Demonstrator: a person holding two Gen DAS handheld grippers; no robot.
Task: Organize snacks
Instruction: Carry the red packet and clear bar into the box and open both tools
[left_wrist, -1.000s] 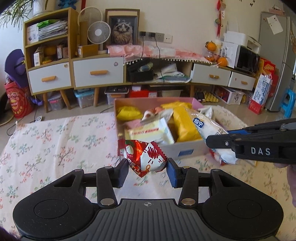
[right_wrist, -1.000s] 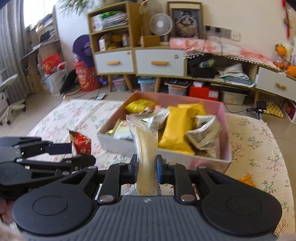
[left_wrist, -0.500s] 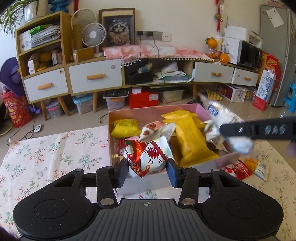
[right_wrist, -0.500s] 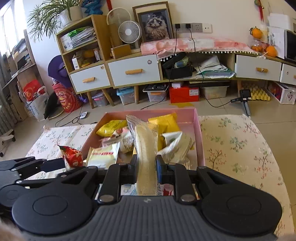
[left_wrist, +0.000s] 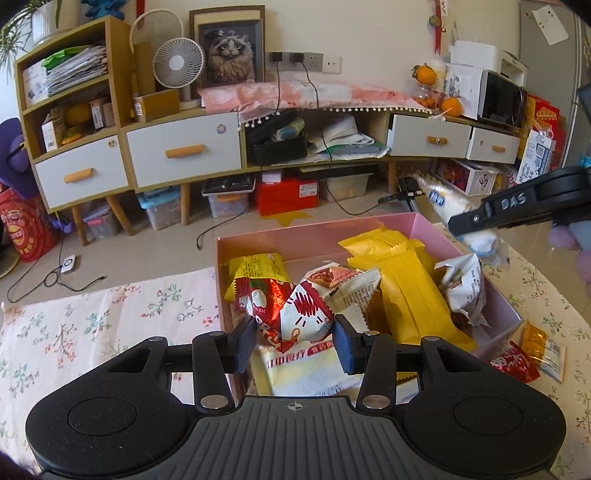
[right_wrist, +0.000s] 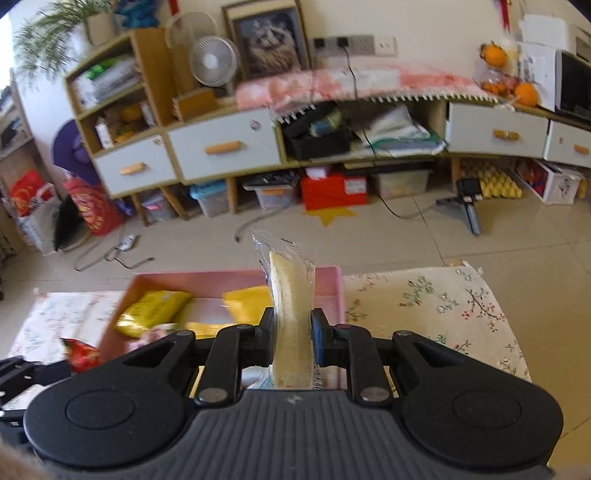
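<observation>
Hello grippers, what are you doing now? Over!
Left gripper shut on red snack, over pink box. Right gripper shut on clear pack. Nothing blocking.

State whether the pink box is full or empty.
Nearly full: the pink box holds yellow packets and other wrapped snacks, though some floor still shows.

Floral tablecloth (left_wrist: 110, 317) over the table, cream with small red and green sprigs. On it, pink open box (left_wrist: 421, 229), walls upright, packed with snack packets. Just beside the box's right near corner, directly on the cloth: red packet (left_wrist: 513, 363) and orange packet (left_wrist: 535, 338), touching or overlapping each other, with a pale packet (left_wrist: 554, 356) at their right edge. To the left of the box, bare cloth. In the right wrist view, same cloth (right_wrist: 436, 299) to the right of the box (right_wrist: 328, 284).
</observation>
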